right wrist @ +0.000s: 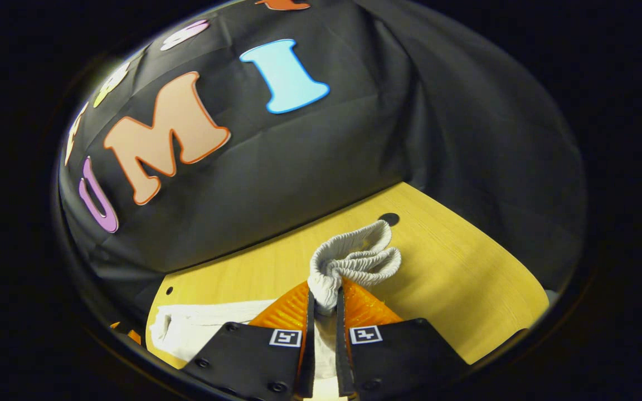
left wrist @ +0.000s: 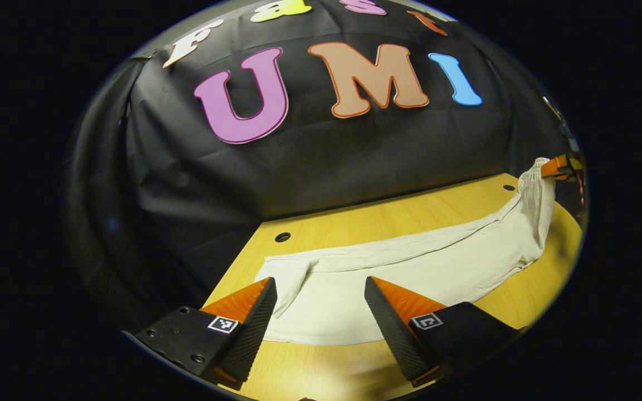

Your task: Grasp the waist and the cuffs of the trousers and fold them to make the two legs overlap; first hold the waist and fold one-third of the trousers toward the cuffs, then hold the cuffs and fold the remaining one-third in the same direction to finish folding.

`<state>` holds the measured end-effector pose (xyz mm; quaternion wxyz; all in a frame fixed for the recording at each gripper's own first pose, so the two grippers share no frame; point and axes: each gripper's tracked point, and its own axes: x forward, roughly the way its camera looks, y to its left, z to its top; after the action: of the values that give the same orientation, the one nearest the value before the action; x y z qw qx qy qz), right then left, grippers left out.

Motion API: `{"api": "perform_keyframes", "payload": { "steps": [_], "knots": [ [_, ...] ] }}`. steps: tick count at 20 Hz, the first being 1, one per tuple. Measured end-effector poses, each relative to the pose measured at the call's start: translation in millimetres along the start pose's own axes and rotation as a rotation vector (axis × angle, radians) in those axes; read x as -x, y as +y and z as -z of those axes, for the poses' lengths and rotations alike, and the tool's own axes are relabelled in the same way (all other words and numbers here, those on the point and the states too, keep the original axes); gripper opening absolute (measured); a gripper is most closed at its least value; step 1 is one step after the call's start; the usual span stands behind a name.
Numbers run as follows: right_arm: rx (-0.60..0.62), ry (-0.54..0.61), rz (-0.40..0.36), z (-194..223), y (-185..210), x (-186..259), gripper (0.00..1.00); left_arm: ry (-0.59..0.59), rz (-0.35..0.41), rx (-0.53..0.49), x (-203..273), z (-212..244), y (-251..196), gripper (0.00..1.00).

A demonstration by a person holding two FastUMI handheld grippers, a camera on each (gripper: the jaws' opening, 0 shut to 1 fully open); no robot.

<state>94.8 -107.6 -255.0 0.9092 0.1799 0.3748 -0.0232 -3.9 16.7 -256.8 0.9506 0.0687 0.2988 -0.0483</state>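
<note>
Between your left gripper's [left wrist: 321,289] spread fingers, the cuff end of the white trousers [left wrist: 410,267] lies flat on the wooden table [left wrist: 354,223]. Farther along, the garment rises to its ribbed waist [right wrist: 354,259], pinched between the fingers of your right gripper [right wrist: 324,303] above the tabletop.

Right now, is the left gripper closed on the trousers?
No: the left gripper is open, its fingers spread above the trousers.

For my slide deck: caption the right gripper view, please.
Right gripper clamps the trousers' ribbed waistband above the wooden table.
</note>
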Motion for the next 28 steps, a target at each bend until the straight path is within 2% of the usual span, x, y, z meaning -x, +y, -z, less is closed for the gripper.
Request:
{"api": "perform_keyframes", "payload": {
  "steps": [11,17,23,27,28],
  "knots": [
    [0.091,0.012,-0.163,4.1,8.2,-2.0,0.17,0.034,-0.047,0.044,6.2,27.5,66.2,0.96],
    [0.151,0.083,-0.236,11.5,10.4,-0.9,0.17,0.045,-0.083,0.050,23.8,41.8,96.2,0.96],
    [0.301,0.224,-0.291,13.9,1.3,1.6,0.18,0.085,-0.107,0.055,34.8,67.5,119.8,0.96],
    [0.423,0.278,-0.280,2.0,-3.6,6.2,0.18,0.112,-0.113,0.083,35.3,82.6,131.9,0.96],
    [0.441,0.284,-0.281,4.8,-4.3,4.5,0.22,0.116,-0.111,0.086,33.7,84.4,133.3,0.96]
  ]
}}
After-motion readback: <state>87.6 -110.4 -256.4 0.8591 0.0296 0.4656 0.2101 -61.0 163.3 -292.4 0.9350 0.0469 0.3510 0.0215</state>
